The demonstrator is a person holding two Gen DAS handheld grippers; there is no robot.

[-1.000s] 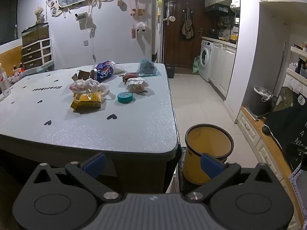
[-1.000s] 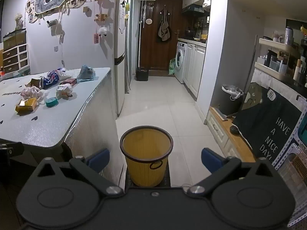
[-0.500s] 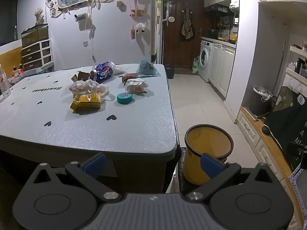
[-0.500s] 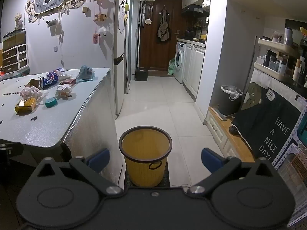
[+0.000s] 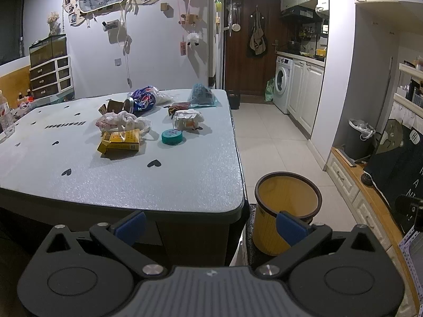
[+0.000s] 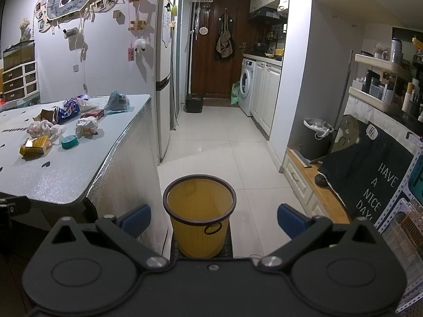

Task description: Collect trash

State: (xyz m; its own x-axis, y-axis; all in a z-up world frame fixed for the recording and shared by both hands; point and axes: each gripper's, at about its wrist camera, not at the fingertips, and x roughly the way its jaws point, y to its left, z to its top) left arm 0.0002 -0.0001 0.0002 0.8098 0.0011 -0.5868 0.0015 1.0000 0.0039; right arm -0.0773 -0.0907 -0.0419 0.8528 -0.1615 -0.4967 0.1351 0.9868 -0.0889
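Trash, a cluster led by a flat yellow cardboard box (image 5: 120,141), lies untouched on the grey table (image 5: 185,185); both the left gripper (image 5: 208,225) and right gripper (image 6: 212,218) are wide open and empty, so the next move is likely a reach to it before dropping into the yellow ribbed plastic bin (image 6: 199,211).

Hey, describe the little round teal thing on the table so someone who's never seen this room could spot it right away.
Start at the big grey table with the heart prints and find the pile of trash on it. The teal lid lies flat at the pile's near edge, right of the yellow box and in front of the crumpled white wrapper. It is the only round, teal piece there.
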